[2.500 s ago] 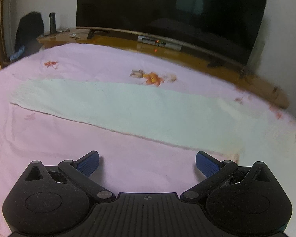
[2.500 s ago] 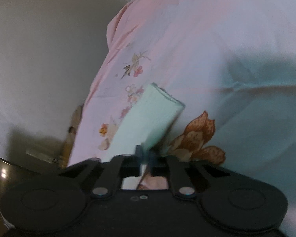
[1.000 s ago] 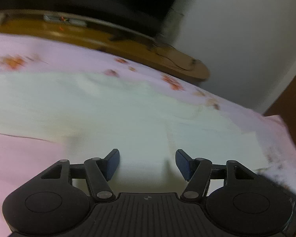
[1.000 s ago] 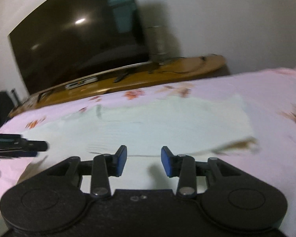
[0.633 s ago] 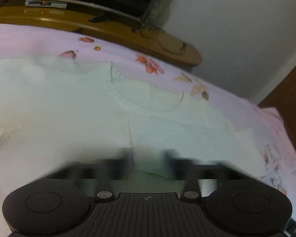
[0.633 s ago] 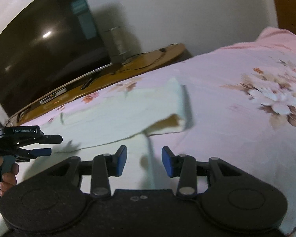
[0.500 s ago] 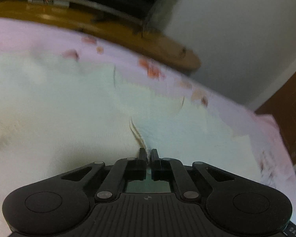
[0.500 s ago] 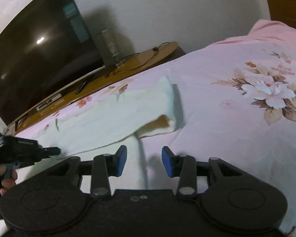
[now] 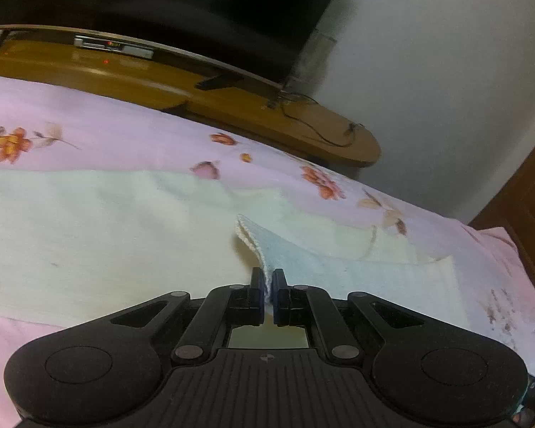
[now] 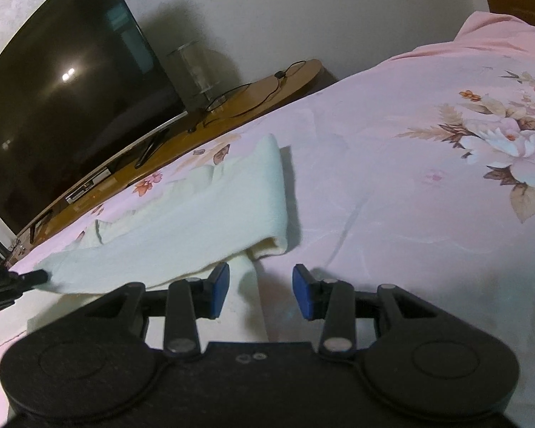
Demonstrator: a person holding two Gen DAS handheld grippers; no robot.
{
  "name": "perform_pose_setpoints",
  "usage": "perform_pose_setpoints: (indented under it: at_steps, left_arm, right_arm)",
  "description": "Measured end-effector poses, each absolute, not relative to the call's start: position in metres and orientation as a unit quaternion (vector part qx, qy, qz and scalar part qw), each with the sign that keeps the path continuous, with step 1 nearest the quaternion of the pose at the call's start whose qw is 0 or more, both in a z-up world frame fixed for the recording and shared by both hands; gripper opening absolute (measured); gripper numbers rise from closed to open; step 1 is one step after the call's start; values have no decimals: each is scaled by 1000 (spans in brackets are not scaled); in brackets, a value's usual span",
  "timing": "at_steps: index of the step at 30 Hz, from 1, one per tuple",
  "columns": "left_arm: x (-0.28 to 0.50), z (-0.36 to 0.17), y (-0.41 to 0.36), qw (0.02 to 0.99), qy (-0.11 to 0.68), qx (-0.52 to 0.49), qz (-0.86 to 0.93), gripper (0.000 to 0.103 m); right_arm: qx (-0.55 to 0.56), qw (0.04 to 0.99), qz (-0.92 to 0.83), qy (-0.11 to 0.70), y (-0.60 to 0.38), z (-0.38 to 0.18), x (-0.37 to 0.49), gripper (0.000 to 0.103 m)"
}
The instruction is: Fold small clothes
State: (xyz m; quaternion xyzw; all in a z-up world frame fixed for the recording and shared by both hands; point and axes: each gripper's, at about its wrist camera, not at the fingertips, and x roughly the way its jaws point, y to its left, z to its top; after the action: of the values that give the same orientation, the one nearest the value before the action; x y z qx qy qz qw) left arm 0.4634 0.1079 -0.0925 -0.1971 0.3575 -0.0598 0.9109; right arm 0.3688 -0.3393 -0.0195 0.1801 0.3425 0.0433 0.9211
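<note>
A pale green knitted garment [image 9: 100,235] lies spread on the pink floral bedsheet [image 9: 100,135]. My left gripper [image 9: 266,287] is shut on a raised edge of the garment, which lifts into a ridge running away from the pads. In the right wrist view the same garment [image 10: 182,228] shows its right end lifted and curled. My right gripper [image 10: 260,290] stands open just in front of that curled corner, with only a flat strip of the cloth below the gap. The left gripper [image 10: 35,277] shows at the left edge there, pinching the garment.
A wooden TV bench [image 9: 232,103] with a large dark television [image 9: 153,7] runs along the far side of the bed. A cable and a clear cylinder [image 10: 196,71] sit on the bench. A white wall stands behind. A wooden door [image 9: 524,207] is at the right.
My left gripper shut on the garment's edge and lifted it into a ridge. My right gripper swung right and lower toward the garment's curled end, staying open.
</note>
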Motion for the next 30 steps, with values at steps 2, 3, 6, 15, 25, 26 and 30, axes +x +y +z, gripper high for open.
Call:
perform_pose_setpoints:
  at_steps: [2, 3, 6, 15, 25, 26, 30]
  left_arm:
    - [461, -94, 118, 911, 357, -198, -53, 4]
    - [462, -96, 121, 911, 359, -198, -51, 4]
    - [463, -100, 129, 910, 362, -196, -44, 4]
    - [466, -113, 145, 907, 370, -199, -24, 4]
    - [463, -120, 159, 907, 360, -221, -6, 4]
    - [463, -121, 161, 907, 359, -223, -1, 4]
    - [464, -130, 162, 903, 369, -218, -5, 4]
  right_arm:
    - [179, 921, 46, 344, -337, -20, 372, 40]
    - [177, 921, 47, 345, -336, -20, 373, 40]
    - [167, 922, 50, 347, -333, -21, 377, 40]
    - [148, 923, 44, 352, -327, -26, 388, 36]
    - [133, 924, 39, 357, -326, -30, 399, 23]
    - [133, 924, 38, 358, -326, -30, 398, 23]
    - [121, 922, 48, 364, -326, -27, 396, 25]
